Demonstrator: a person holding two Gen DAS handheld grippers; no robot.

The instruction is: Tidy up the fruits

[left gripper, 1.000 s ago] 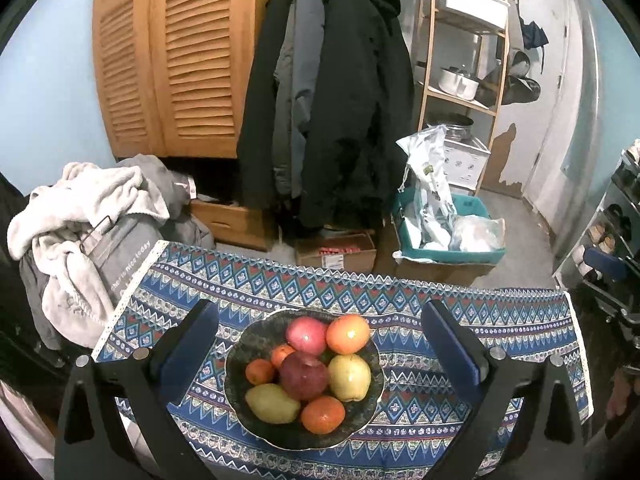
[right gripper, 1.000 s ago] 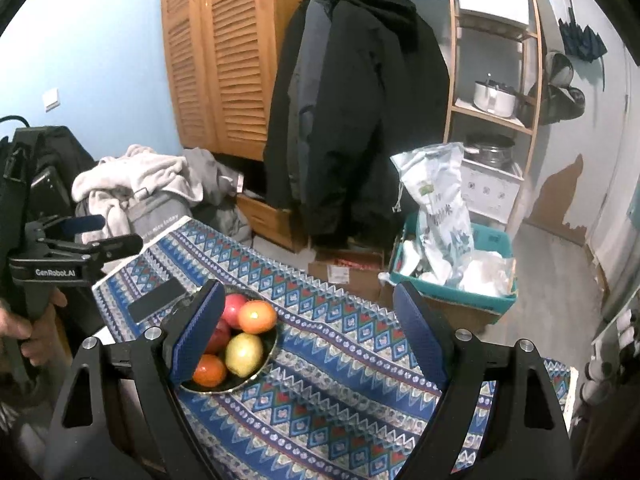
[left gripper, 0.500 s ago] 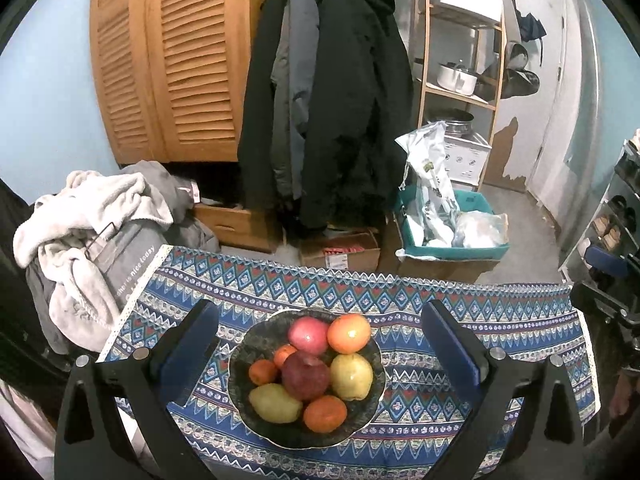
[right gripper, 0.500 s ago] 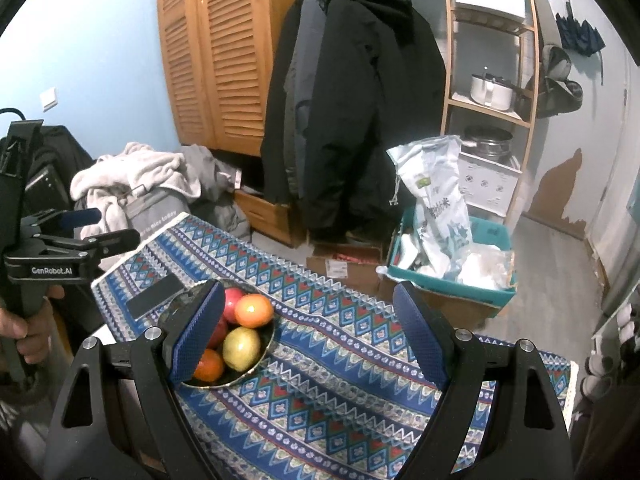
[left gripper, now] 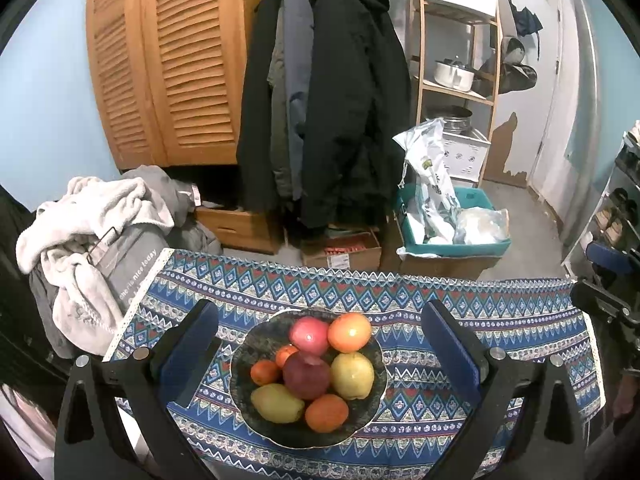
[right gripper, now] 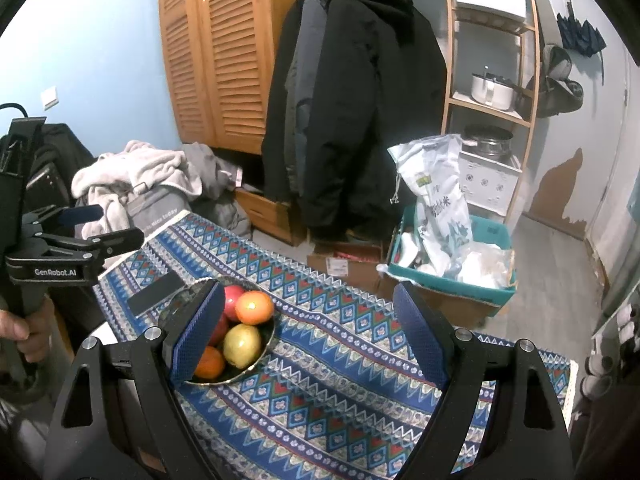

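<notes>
Plainly, both tongs stand wide apart with nothing between their blue pads. From the left wrist view, the left tongs point(left gripper: 320, 346) hover over a dark bowl point(left gripper: 244, 364) that sits on the counter point(left gripper: 500, 320), which is covered by a blue patterned cloth. The bowl lies between the two pads but neither pad touches it. Piled in the bowl are the fruits: a pink-red apple point(left gripper: 309, 335) and an orange-red fruit point(left gripper: 349, 332) at the far side, a dark red apple point(left gripper: 306, 375) in the middle, a yellow-green apple point(left gripper: 352, 375) to its right, a yellow pear-like fruit point(left gripper: 277, 403) and an orange point(left gripper: 326, 413) at the near side, and two small orange fruits point(left gripper: 265, 372) at the left. From the right wrist view, the right tongs point(right gripper: 308, 336) hang over the bare cloth to the right of the bowl, and their left pad hides part of the bowl and fruits. A person's hand point(right gripper: 30, 332) grips the handle of the left tongs at the left edge. Behind the counter hang dark coats point(left gripper: 328, 120), with a heap of clothes point(left gripper: 96, 232) to the left.
</notes>
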